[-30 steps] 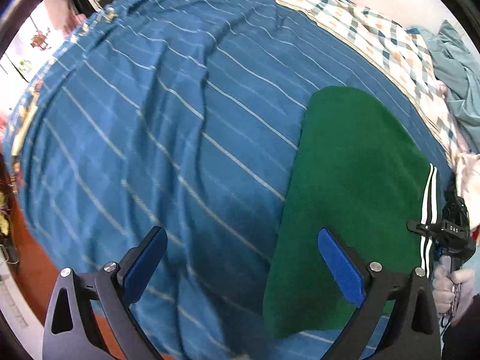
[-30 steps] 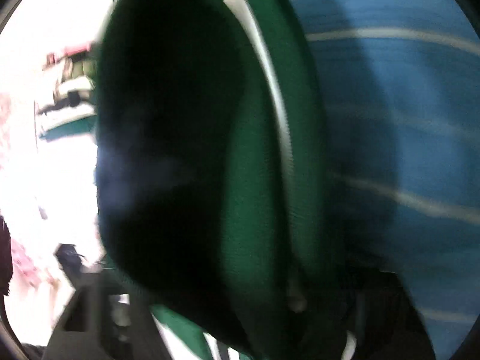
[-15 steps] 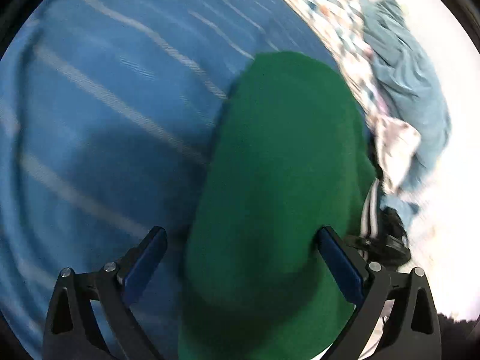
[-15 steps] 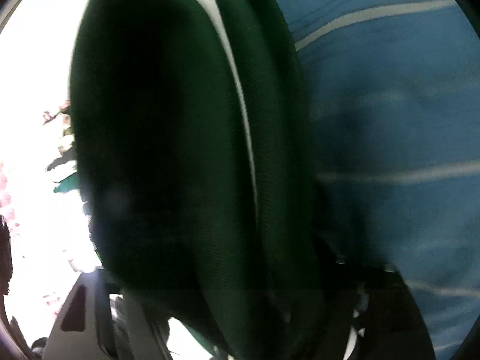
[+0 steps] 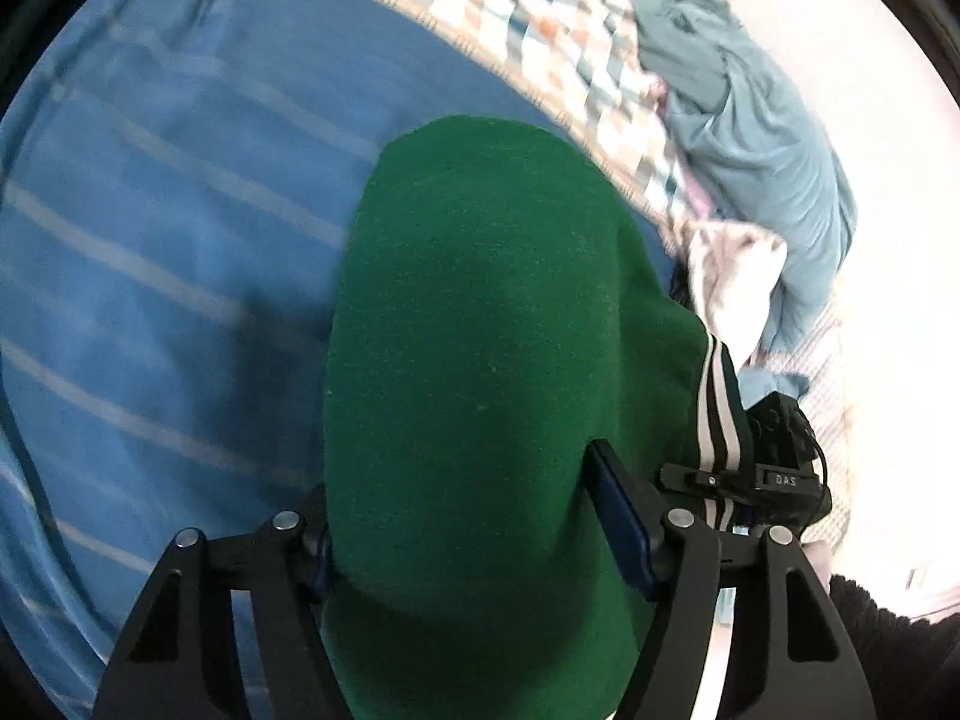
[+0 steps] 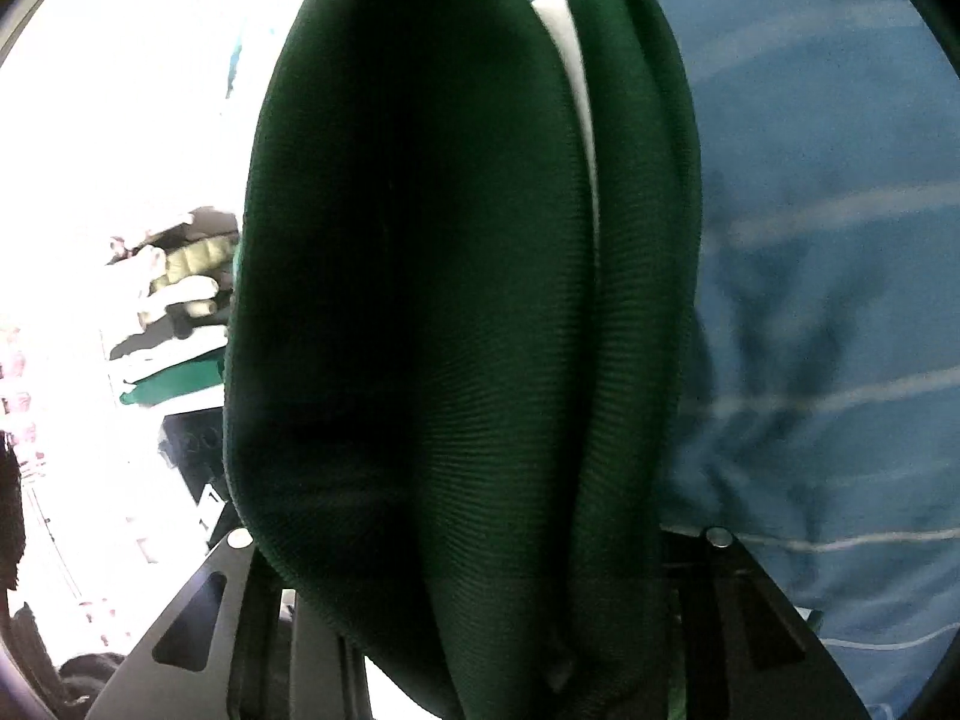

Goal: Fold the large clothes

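A folded dark green garment (image 5: 480, 330) with white side stripes (image 5: 714, 420) lies on a blue striped bedsheet (image 5: 168, 228). My left gripper (image 5: 474, 546) has its jaws partly closed around the garment's near edge; the blue pad on the right finger (image 5: 618, 522) shows, the left pad is hidden by cloth. My right gripper (image 6: 480, 630) is shut on the green garment (image 6: 420, 300), whose bunched folds fill the right wrist view and hide its fingertips. The right gripper also shows at the garment's right edge in the left wrist view (image 5: 774, 468).
A light blue garment (image 5: 750, 138) and a whitish cloth (image 5: 732, 276) lie heaped at the right on a checkered blanket (image 5: 540, 30). The blue sheet (image 6: 840, 240) spreads to the right in the right wrist view. Bright room clutter shows at the left (image 6: 174, 276).
My left gripper moved right over the green garment and its jaws closed in around the near edge. The right gripper kept hold, and the cloth has lifted and bunched more.
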Motion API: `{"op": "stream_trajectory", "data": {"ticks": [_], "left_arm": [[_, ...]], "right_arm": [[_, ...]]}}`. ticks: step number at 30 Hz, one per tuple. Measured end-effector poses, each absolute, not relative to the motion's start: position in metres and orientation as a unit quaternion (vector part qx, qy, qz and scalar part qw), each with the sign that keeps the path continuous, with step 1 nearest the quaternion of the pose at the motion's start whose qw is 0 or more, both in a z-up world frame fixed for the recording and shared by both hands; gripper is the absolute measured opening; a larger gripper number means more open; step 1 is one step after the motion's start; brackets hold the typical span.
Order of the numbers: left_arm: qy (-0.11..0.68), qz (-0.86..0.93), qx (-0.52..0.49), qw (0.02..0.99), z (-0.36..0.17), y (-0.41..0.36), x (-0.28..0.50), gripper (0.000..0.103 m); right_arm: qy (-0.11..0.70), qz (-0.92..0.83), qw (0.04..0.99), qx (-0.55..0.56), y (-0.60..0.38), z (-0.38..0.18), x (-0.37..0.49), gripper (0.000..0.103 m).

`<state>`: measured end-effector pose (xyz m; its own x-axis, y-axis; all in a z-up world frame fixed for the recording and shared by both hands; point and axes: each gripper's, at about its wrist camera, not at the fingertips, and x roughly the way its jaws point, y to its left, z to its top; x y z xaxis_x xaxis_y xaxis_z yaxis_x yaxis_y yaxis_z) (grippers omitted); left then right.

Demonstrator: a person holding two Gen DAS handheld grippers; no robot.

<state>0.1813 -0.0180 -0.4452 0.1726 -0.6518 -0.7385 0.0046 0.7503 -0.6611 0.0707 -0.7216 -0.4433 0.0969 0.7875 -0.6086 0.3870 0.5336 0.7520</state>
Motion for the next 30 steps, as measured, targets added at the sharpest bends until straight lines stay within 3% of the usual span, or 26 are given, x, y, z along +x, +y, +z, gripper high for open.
{"op": "stream_trajectory", "data": {"ticks": [5, 11, 17, 24, 25, 28, 29, 30], "left_arm": [[0.573, -0.231, -0.264, 0.741, -0.415, -0.013, 0.254, 0.066], [0.547, -0.221, -0.234, 0.772, -0.399, -0.006, 0.397, 0.066], [0.547, -0.201, -0.208, 0.785, -0.436, 0.016, 0.543, 0.067], [0.567, -0.177, -0.178, 0.785, -0.500, 0.028, 0.594, 0.069], [0.567, -0.183, -0.178, 0.783, -0.503, 0.028, 0.594, 0.070], [0.569, -0.196, -0.149, 0.785, -0.499, 0.028, 0.580, 0.073], [0.572, -0.195, -0.144, 0.784, -0.497, 0.029, 0.578, 0.073], [0.572, -0.190, -0.139, 0.785, -0.494, 0.032, 0.576, 0.073]], "right_arm": [[0.623, 0.189, 0.606, 0.457, -0.751, -0.401, 0.138, 0.039], [0.597, 0.207, 0.625, 0.458, -0.759, -0.381, 0.269, 0.039], [0.591, 0.212, 0.634, 0.452, -0.756, -0.404, 0.427, 0.039], [0.629, 0.186, 0.624, 0.425, -0.730, -0.471, 0.510, 0.040], [0.635, 0.185, 0.621, 0.420, -0.733, -0.476, 0.511, 0.042], [0.656, 0.160, 0.626, 0.390, -0.728, -0.477, 0.506, 0.066], [0.664, 0.137, 0.635, 0.372, -0.730, -0.472, 0.505, 0.081], [0.666, 0.115, 0.644, 0.358, -0.736, -0.464, 0.495, 0.084]]}}
